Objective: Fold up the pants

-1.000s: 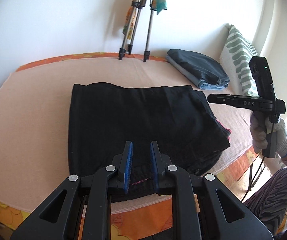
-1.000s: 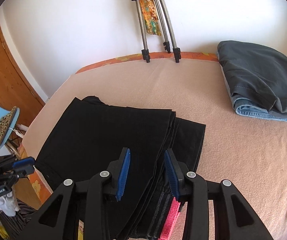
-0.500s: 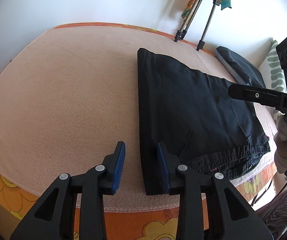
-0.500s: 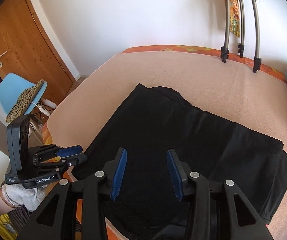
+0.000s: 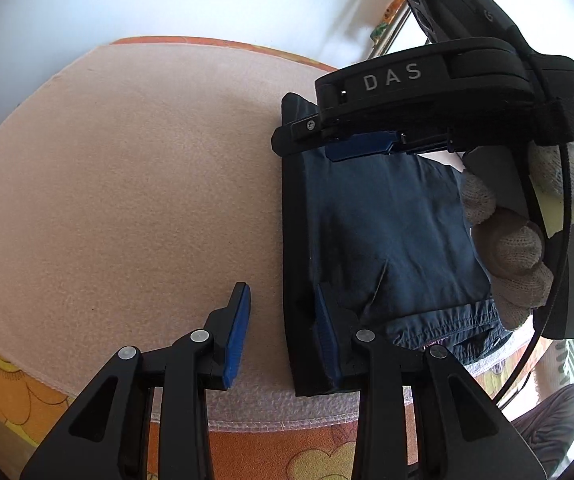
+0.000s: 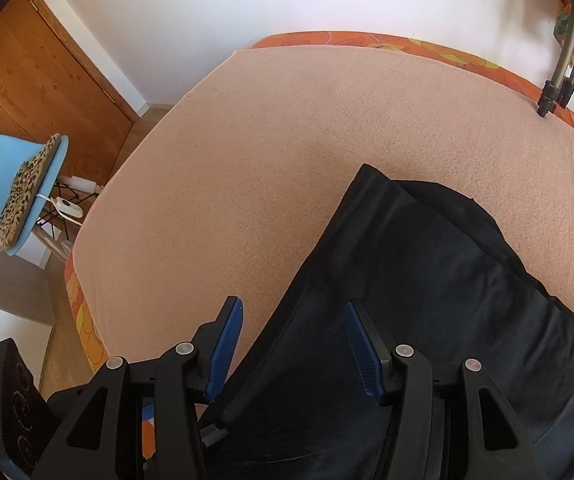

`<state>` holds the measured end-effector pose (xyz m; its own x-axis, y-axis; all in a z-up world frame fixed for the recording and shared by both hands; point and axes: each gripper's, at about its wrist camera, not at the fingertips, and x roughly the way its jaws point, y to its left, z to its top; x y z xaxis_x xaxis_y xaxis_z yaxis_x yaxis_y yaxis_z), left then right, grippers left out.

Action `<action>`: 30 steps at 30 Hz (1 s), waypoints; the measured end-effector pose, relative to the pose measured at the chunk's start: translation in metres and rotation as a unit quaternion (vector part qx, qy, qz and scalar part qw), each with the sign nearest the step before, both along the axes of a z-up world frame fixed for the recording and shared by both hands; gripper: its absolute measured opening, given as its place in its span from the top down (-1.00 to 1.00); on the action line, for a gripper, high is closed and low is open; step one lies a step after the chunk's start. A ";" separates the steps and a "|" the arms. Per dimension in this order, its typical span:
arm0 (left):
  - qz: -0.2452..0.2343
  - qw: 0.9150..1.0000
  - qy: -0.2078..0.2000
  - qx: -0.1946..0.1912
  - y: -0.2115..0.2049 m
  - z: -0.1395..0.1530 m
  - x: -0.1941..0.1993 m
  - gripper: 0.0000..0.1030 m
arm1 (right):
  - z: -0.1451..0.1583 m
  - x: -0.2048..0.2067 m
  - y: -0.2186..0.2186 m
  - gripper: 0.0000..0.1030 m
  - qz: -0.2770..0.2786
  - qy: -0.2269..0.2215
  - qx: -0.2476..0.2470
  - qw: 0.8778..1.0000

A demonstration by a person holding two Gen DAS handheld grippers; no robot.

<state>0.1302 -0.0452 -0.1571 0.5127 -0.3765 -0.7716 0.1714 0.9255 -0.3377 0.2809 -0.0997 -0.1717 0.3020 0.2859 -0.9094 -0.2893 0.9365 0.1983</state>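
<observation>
The black pants (image 5: 379,240) lie folded on the peach bed cover (image 5: 127,200), waistband at the near edge. My left gripper (image 5: 281,328) is open and straddles the pants' left folded edge at the near corner. My right gripper (image 6: 293,354) is open and straddles the same left edge farther back; in the left wrist view it (image 5: 361,148) hangs over the far corner, held in a gloved hand (image 5: 515,248). The pants also show in the right wrist view (image 6: 427,300).
The bed's orange flowered edge (image 5: 307,452) runs along the near side. Tripod legs (image 6: 555,88) stand at the back by the white wall. A blue chair (image 6: 19,184) and a wooden door (image 6: 43,76) are left of the bed.
Both grippers have swung left and come down to the pants' left folded edge. The right gripper now hangs close in front of the left camera. Both jaws have opened wider.
</observation>
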 end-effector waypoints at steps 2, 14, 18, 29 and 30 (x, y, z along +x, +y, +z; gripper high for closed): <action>0.005 1.000 0.005 -0.016 0.004 -0.001 0.000 0.39 | -0.001 0.008 0.004 -0.09 -0.009 0.004 -0.014 1.000; -0.008 0.999 0.010 -0.035 0.001 -0.001 -0.001 0.39 | -0.018 0.040 0.030 -0.05 -0.025 0.037 -0.124 0.991; -0.007 0.999 0.012 -0.039 -0.001 0.000 0.002 0.39 | -0.014 0.039 0.026 0.46 -0.027 0.029 -0.131 0.991; -0.015 0.998 0.022 -0.048 -0.011 -0.005 0.016 0.21 | 0.023 0.026 -0.024 0.98 -0.056 0.017 -0.001 0.998; -0.016 0.998 0.024 -0.054 -0.013 -0.006 0.016 0.21 | 0.026 0.025 -0.028 0.98 -0.057 0.014 0.008 0.998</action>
<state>0.1465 -0.0581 -0.1626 0.4628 -0.4740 -0.7491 0.1820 0.8778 -0.4430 0.3059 -0.1278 -0.1453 0.3075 0.2658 -0.9137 -0.1752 0.9596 0.2202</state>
